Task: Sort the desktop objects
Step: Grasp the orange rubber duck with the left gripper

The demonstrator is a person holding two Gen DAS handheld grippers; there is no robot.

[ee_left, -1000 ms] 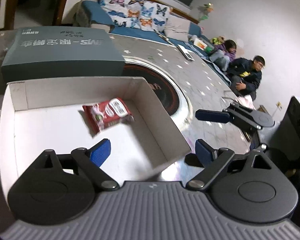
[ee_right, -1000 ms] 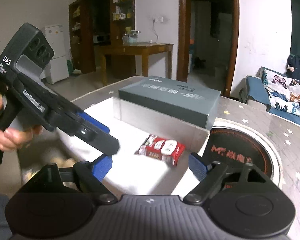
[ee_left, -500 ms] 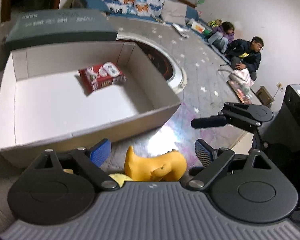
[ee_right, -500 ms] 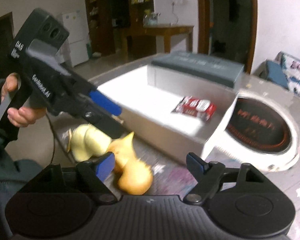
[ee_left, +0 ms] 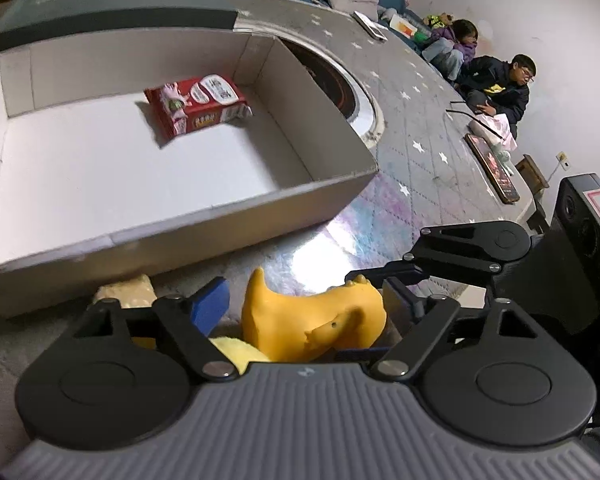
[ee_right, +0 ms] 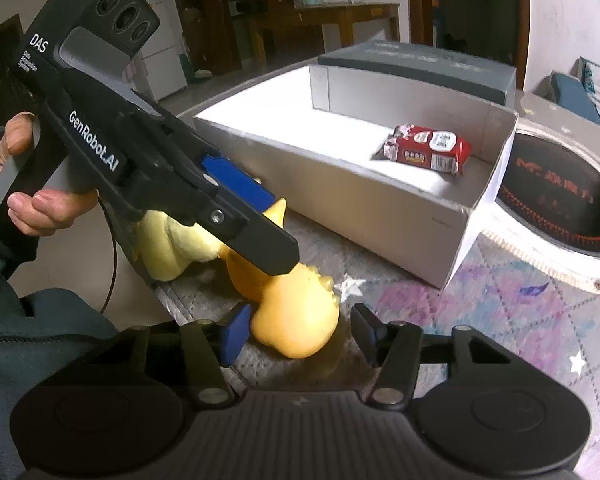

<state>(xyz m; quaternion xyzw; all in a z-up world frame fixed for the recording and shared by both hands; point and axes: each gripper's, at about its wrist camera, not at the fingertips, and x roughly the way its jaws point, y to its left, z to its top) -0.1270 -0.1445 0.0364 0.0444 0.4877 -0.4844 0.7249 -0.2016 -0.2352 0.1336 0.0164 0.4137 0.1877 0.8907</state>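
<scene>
1. Just in front of the open white cardboard box [ee_right: 380, 216], on the star-patterned grey table [ee_left: 424, 128], both your grippers are down around the same orange rubbery toy animal [ee_left: 312, 324]; this is the pick-up step of the sort.
2. Your left gripper [ee_left: 304, 304] has just been closing, with the toy between its blue pads [ee_left: 210, 306]; the right-hand pad looks to touch the toy's flank, the left-hand one stands just off its tail, so I cannot tell whether the clamp is made.
3. Your right gripper [ee_right: 298, 334] has also just been closing (fast, by the look of it). The toy's rounded end sits between its fingers, but gaps show on both sides, so it stands apart, gripping nothing.
4. Next move, as I judge it: let one gripper finish the squeeze, back the other away, then lift the toy over the box's near wall.
5. Watch the pale yellow soft toy [ee_right: 168, 248] lying against the orange one, under your left gripper; it could be dragged along.
6. Box contents now: one red plastic wipes packet [ee_left: 198, 106] near the far corner, nothing else. A dark grey lid [ee_right: 420, 66] lies behind the box.
</scene>
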